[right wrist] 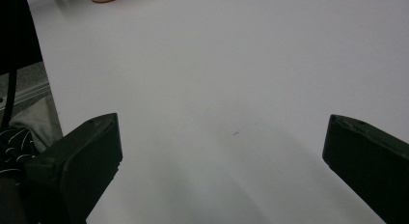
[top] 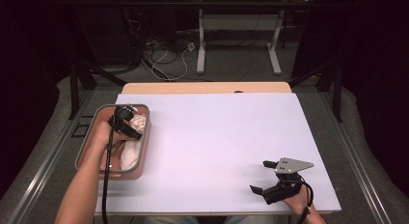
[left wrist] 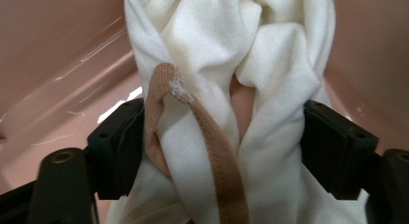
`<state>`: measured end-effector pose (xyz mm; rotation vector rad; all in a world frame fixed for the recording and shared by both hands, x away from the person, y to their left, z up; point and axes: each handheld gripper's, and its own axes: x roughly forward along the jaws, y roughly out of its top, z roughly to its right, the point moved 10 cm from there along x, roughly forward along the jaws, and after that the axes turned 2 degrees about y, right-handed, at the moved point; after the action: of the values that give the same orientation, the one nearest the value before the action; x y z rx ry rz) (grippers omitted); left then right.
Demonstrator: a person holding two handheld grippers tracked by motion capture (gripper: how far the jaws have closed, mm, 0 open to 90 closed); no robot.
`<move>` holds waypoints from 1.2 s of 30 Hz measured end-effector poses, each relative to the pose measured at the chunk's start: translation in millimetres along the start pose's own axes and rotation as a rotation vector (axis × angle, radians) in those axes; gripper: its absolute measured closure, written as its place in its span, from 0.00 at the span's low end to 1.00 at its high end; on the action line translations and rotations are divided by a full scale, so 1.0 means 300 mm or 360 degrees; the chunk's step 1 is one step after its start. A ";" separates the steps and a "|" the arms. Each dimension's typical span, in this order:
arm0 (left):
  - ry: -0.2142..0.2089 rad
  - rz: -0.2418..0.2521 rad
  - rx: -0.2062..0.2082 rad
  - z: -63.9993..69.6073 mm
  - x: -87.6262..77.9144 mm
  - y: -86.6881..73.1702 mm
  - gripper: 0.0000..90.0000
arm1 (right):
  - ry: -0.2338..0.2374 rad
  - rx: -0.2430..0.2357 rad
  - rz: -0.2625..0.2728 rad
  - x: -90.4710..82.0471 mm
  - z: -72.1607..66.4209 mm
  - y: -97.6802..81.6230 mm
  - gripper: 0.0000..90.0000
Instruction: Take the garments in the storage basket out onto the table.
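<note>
A pink tub with a grey rim stands at the left edge of the white table top. Crumpled white cloth with a tan elastic band lies inside it. My left gripper reaches down into the tub. In the left gripper view its jaws stand on either side of a bunched fold of the white cloth, both pads pressing against it. My right gripper rests near the table's front right, open, with bare table between its jaws.
The tub's pink wall rises close on both sides of the cloth. A wooden table edge runs behind the white top. Beyond it are a desk's legs and loose cables on the floor.
</note>
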<state>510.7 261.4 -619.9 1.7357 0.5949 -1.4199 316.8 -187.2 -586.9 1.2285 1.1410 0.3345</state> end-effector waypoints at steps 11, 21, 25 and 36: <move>-0.0077 0.0002 0.0013 0.009 -0.010 -0.002 0.46 | -0.0003 0.0010 -0.0013 -0.001 -0.002 -0.004 0.00; -0.0079 0.0012 0.0020 0.000 -0.021 -0.012 0.66 | -0.0014 0.0008 -0.0013 0.000 0.002 -0.006 0.00; -0.0049 -0.0015 0.0046 -0.002 -0.026 -0.016 0.72 | -0.0020 0.0001 -0.0013 -0.002 0.004 -0.006 0.00; -0.0004 -0.0032 0.0064 0.005 -0.041 -0.015 0.77 | -0.0026 -0.0002 -0.0017 -0.002 0.006 -0.008 0.00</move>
<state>503.2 264.1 -609.5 1.7637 0.5877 -1.4565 317.2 -189.3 -588.8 1.2215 1.1331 0.3167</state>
